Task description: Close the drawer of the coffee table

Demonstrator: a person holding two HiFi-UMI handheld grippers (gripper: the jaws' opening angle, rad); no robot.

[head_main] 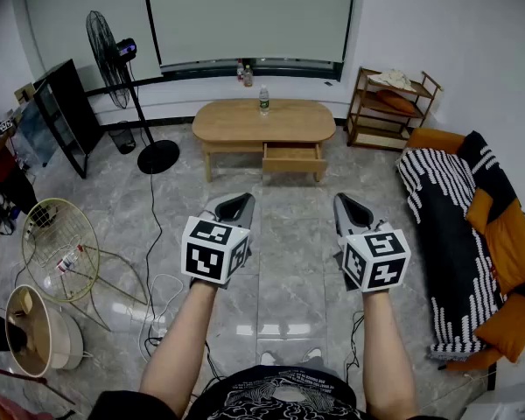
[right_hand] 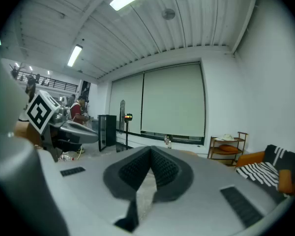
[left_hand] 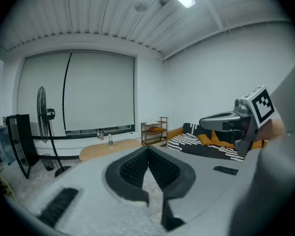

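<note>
The oval wooden coffee table (head_main: 262, 122) stands far ahead by the window, with its drawer (head_main: 291, 156) pulled out toward me. A water bottle (head_main: 263, 101) stands on its top. Both grippers hover over the tiled floor well short of the table. My left gripper (head_main: 238, 205) is shut with nothing in it, and my right gripper (head_main: 347, 205) is shut and empty too. In the left gripper view the closed left gripper (left_hand: 148, 152) points toward the table (left_hand: 113, 149). In the right gripper view the right gripper (right_hand: 150, 152) hides most of the table.
A standing fan (head_main: 118, 58) and a black cabinet (head_main: 66, 103) are at the left, and a wooden shelf (head_main: 389, 103) is at the back right. A sofa with a striped blanket (head_main: 459, 226) lines the right side. A round wire table (head_main: 59, 248) and cables (head_main: 157, 296) lie at the lower left.
</note>
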